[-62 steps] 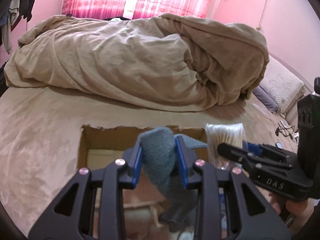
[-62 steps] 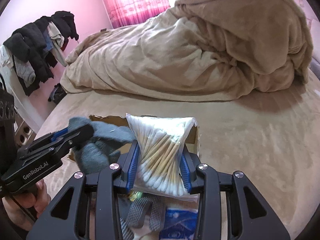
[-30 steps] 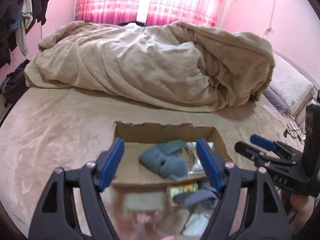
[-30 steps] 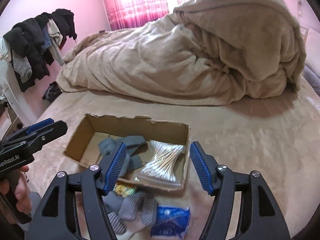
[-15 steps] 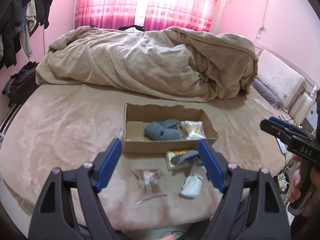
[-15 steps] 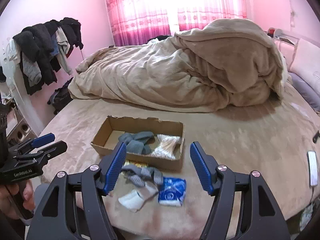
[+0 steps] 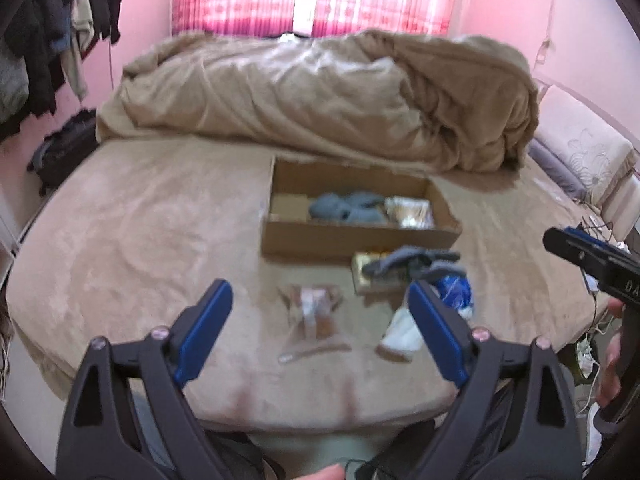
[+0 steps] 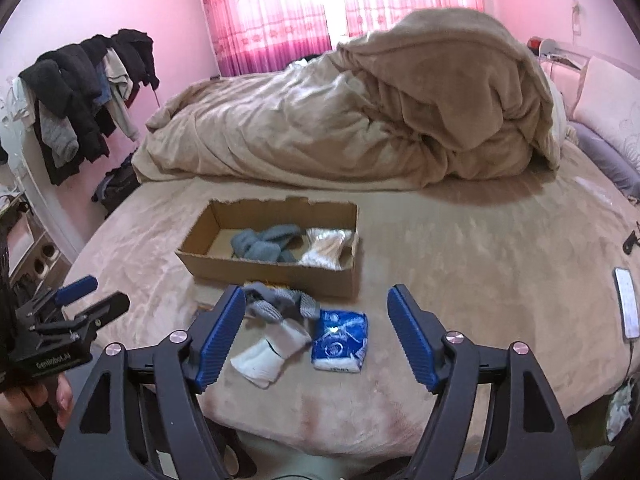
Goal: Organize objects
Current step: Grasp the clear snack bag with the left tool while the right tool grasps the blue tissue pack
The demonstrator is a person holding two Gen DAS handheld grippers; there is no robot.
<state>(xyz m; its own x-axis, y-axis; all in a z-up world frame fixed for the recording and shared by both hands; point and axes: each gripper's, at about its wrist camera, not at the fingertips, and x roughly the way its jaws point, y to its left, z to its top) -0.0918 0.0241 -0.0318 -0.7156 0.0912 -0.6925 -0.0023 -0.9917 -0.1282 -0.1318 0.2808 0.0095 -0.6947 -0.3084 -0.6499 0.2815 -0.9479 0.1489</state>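
A cardboard box (image 8: 224, 228) on the bed holds a blue-grey sock bundle (image 8: 262, 245) and a bag of cotton swabs (image 8: 326, 246); the box also shows in the left wrist view (image 7: 352, 238). In front of it lie a grey and white sock (image 8: 272, 332), a blue tissue pack (image 8: 340, 340), a yellow packet (image 7: 366, 276) and a clear bag of small items (image 7: 312, 310). My left gripper (image 7: 318, 334) is open and empty, back from the bed's front edge. My right gripper (image 8: 316, 336) is open and empty, also held back above the edge.
A heaped beige duvet (image 8: 360, 120) fills the far side of the bed. Clothes hang on a rack (image 8: 80, 92) at the left. A phone (image 8: 626, 308) lies at the bed's right edge. Pillows (image 7: 580, 152) sit at the right.
Both grippers let go of the sock bundle and the cotton swabs into the box, opened, and pulled back from the box toward the bed's front edge.
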